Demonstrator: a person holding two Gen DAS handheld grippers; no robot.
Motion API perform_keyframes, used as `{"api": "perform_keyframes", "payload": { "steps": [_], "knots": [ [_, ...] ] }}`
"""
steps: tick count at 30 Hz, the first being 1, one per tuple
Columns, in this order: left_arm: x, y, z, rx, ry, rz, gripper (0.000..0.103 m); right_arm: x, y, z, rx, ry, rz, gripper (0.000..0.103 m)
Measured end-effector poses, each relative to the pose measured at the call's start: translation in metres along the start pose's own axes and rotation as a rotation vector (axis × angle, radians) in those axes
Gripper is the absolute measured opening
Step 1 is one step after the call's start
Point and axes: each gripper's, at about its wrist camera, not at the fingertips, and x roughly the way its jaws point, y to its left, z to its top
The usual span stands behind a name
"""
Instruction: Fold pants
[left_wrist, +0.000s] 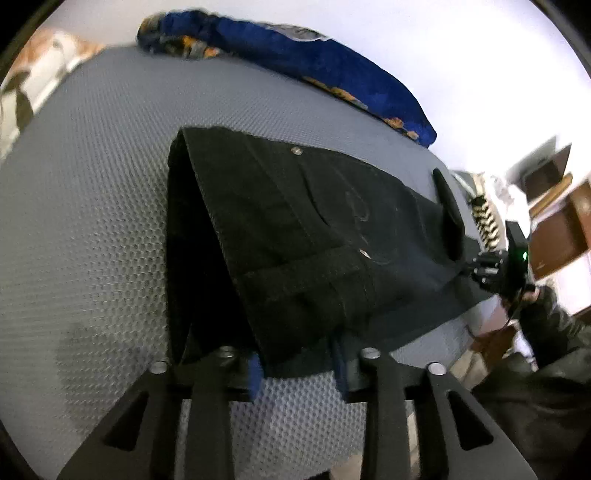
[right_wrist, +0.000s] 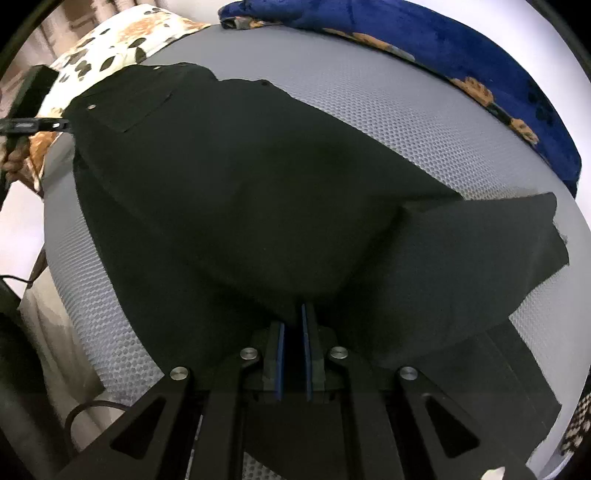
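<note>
Grey honeycomb mat (left_wrist: 92, 206) w/ blue floral blanket (left_wrist: 332, 70) along far edge. Black pants (right_wrist: 240, 192) lie spread on mat. Left gripper (left_wrist: 299, 363): fingers apart, waistband edge hanging between them, grip unclear. Right gripper (right_wrist: 293, 332): narrow, pinching pants fabric, lifted in a ridge.

I am seeing black pants (right_wrist: 236, 192) lying on a grey honeycomb-textured mat (left_wrist: 92, 192). A royal blue blanket (right_wrist: 480, 55) with orange flowers is showing behind it, and a cream pillow (right_wrist: 122, 40) with orange and dark olive flowers. My gripper pads (right_wrist: 281, 362) are showing blue.
</note>
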Motion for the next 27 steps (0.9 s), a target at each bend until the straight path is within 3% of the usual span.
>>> {"api": "perform_keyframes", "payload": {
  "steps": [1,2,4,8,13,17,20,21,22,24,27],
  "knots": [
    [-0.005,-0.003,0.000,0.018,0.000,0.049,0.071,0.001,0.000,-0.001,0.004,-0.004,-0.004,0.007],
    [-0.010,-0.002,0.000,0.021,-0.012,0.086,0.078,0.002,0.000,-0.002,0.008,-0.009,-0.005,0.007],
    [-0.020,0.006,-0.007,-0.040,-0.048,0.112,0.080,0.003,0.000,-0.004,0.012,-0.018,-0.007,0.007],
    [-0.043,0.014,-0.025,-0.220,-0.114,0.034,0.079,0.002,0.000,-0.009,0.014,-0.037,-0.010,0.007],
    [-0.031,0.008,-0.035,-0.437,-0.113,-0.066,0.064,0.001,-0.001,-0.013,0.014,-0.052,-0.006,0.008],
    [-0.009,0.017,-0.044,-0.593,-0.105,-0.080,0.062,0.000,0.000,-0.013,0.019,-0.064,-0.003,0.008],
    [-0.006,0.029,-0.048,-0.676,-0.145,-0.077,0.053,-0.001,0.000,-0.015,0.019,-0.072,-0.008,0.008],
    [-0.007,0.034,-0.048,-0.689,-0.153,-0.083,0.042,-0.001,0.001,-0.015,0.023,-0.075,-0.010,0.008],
    [-0.009,0.036,-0.047,-0.694,-0.168,-0.089,0.024,-0.001,0.001,-0.016,0.026,-0.078,-0.011,0.008],
    [-0.015,0.040,-0.042,-0.676,-0.176,-0.093,0.018,-0.003,0.001,-0.017,0.039,-0.085,-0.014,0.008],
    [-0.026,0.032,-0.023,-0.572,-0.186,-0.052,0.016,-0.013,0.002,-0.019,0.066,-0.107,-0.021,0.007]
  ]
}}
